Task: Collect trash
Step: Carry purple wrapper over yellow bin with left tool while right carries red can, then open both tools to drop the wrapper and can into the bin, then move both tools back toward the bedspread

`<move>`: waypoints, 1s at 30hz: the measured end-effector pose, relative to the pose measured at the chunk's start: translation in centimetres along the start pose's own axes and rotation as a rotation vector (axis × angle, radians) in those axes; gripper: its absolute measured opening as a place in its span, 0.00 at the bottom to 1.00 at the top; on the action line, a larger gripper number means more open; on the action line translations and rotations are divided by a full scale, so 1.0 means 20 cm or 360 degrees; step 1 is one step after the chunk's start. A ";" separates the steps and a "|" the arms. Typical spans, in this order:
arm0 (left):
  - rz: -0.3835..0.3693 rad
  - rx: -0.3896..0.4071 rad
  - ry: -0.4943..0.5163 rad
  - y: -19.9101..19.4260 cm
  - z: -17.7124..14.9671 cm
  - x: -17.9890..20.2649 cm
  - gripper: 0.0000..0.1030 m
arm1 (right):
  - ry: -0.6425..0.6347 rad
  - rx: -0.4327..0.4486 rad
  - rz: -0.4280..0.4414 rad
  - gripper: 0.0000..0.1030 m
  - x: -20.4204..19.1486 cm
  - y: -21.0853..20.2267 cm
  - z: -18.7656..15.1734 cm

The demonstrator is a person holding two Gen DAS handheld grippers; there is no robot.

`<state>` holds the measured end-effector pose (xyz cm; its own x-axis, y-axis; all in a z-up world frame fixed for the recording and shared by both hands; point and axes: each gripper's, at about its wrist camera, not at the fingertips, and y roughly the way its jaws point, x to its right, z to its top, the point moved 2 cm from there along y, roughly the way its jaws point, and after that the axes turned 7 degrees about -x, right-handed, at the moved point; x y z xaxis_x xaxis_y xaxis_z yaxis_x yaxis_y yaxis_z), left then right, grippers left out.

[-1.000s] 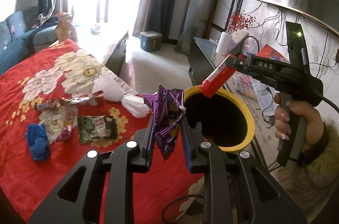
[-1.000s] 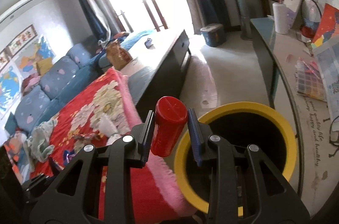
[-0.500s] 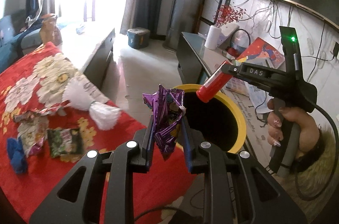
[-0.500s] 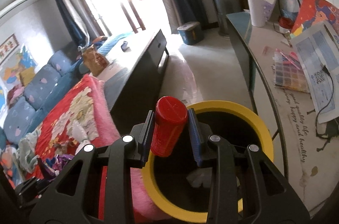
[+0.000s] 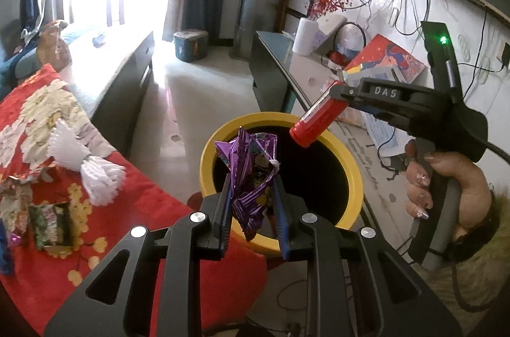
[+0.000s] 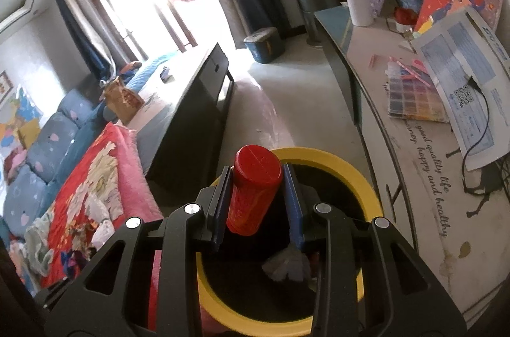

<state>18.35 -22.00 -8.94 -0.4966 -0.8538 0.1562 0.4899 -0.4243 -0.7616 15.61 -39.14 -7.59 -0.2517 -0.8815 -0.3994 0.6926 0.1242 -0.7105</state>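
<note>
My left gripper (image 5: 251, 203) is shut on a crumpled purple foil wrapper (image 5: 250, 177), held over the near rim of the yellow-rimmed black bin (image 5: 355, 174). My right gripper (image 6: 256, 203) is shut on a red cylindrical tube (image 6: 253, 187); it also shows in the left wrist view as the right gripper (image 5: 338, 98) holding the tube (image 5: 318, 120) above the bin's far rim. In the right wrist view the bin (image 6: 366, 187) lies right below, with white crumpled trash (image 6: 287, 268) inside.
A red floral blanket (image 5: 38, 257) lies left of the bin, carrying a green packet (image 5: 51, 225), a white tied plastic bag (image 5: 83, 158) and other wrappers. A glass-topped side table (image 6: 408, 152) with papers stands right. A dark low cabinet (image 6: 197, 114) stands behind. A person's hand (image 5: 446, 187) grips the right handle.
Both grippers have moved toward and lower over the bin; its mouth now sits larger and directly beneath them. The wrapper and the tube stay gripped.
</note>
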 end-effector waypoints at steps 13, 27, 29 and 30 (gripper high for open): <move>-0.0015 -0.0100 -0.0030 0.20 0.05 0.03 0.43 | 0.0123 -0.0047 0.0002 0.34 0.10 0.03 0.00; 0.0092 0.0003 -0.0216 0.08 0.00 -0.14 0.94 | -0.0070 -0.0022 -0.0063 0.62 -0.07 0.03 -0.05; 0.0119 0.0021 -0.0234 0.05 -0.01 -0.17 0.94 | -0.0125 -0.0020 -0.0064 0.62 -0.12 0.03 -0.06; 0.0128 0.0027 -0.0244 0.04 -0.02 -0.18 0.94 | -0.0154 -0.0017 -0.0061 0.63 -0.15 0.03 -0.06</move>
<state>20.31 -19.07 -10.30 -0.3410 -0.9206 0.1904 0.5361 -0.3568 -0.7650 15.89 -35.78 -7.49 -0.2111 -0.9255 -0.3146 0.6764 0.0940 -0.7305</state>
